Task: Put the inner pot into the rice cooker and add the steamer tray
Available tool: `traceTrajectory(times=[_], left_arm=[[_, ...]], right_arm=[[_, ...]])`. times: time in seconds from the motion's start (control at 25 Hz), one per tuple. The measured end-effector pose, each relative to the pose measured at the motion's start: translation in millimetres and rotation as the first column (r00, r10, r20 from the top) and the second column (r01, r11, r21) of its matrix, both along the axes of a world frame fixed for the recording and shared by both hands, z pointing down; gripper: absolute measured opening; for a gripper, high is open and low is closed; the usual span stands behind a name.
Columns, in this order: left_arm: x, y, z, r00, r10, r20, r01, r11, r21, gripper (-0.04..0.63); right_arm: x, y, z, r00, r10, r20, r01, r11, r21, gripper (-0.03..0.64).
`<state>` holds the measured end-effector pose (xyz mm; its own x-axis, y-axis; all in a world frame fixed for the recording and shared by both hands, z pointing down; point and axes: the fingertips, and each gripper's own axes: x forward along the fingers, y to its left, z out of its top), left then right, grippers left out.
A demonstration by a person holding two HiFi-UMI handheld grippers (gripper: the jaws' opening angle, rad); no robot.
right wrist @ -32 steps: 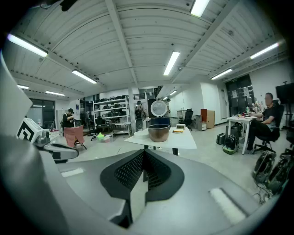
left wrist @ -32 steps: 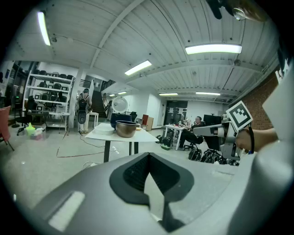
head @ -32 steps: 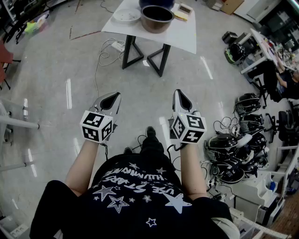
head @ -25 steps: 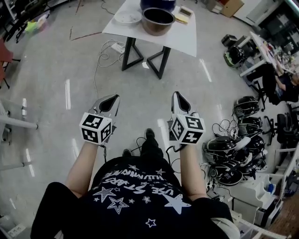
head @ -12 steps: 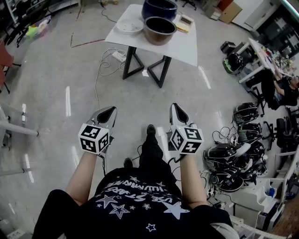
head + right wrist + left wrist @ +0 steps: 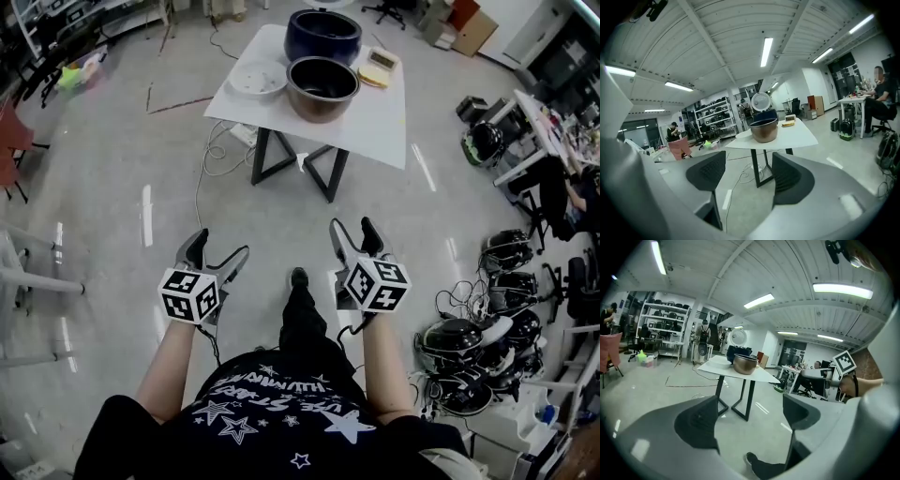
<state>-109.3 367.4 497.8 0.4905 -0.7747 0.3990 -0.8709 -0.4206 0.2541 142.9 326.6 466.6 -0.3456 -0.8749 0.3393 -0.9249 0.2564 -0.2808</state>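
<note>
A white table [image 6: 375, 117] stands ahead of me on the grey floor. On it are the dark blue rice cooker [image 6: 323, 33], the metal inner pot [image 6: 322, 87] in front of it, and the white steamer tray [image 6: 257, 79] to the pot's left. My left gripper [image 6: 218, 248] and right gripper [image 6: 352, 230] hang over the floor, well short of the table. Both are open with nothing between the jaws; the right jaws have just been opening. The left gripper view shows the pot [image 6: 745, 363] far beyond the jaws, as does the right gripper view, pot [image 6: 764, 130] and cooker [image 6: 764, 115].
White cables and a power strip [image 6: 242, 134] lie on the floor by the table's black legs [image 6: 319, 169]. Black helmets and cords [image 6: 469, 347] are piled at the right. A yellow item [image 6: 380, 71] sits at the table's right side. A person sits at a desk [image 6: 572, 187] far right.
Both grippers' jaws have gone from shut to open. The table with cooker, pot and tray has come lower and nearer in the head view, as the person stepped toward it.
</note>
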Motion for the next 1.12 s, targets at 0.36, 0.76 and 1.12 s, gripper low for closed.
traceTrajectory(times=[0.36, 0.76, 1.12], left_arm=[[59, -150, -21, 1.000, -0.026, 0.009, 0.026, 1.000, 0.005, 0.426], [84, -250, -40, 0.996, -0.085, 0.016, 0.084, 0.996, 0.017, 0.426], [44, -296, -35, 0.990, -0.138, 0.012, 0.138, 0.990, -0.012, 0.426]], right_arm=[[62, -146, 4, 0.999, -0.009, 0.036, 0.011, 0.998, -0.055, 0.325], [74, -263, 8, 0.994, -0.078, 0.074, 0.085, 0.991, -0.099, 0.324], [58, -319, 11, 0.992, -0.098, 0.074, 0.107, 0.987, -0.120, 0.324]])
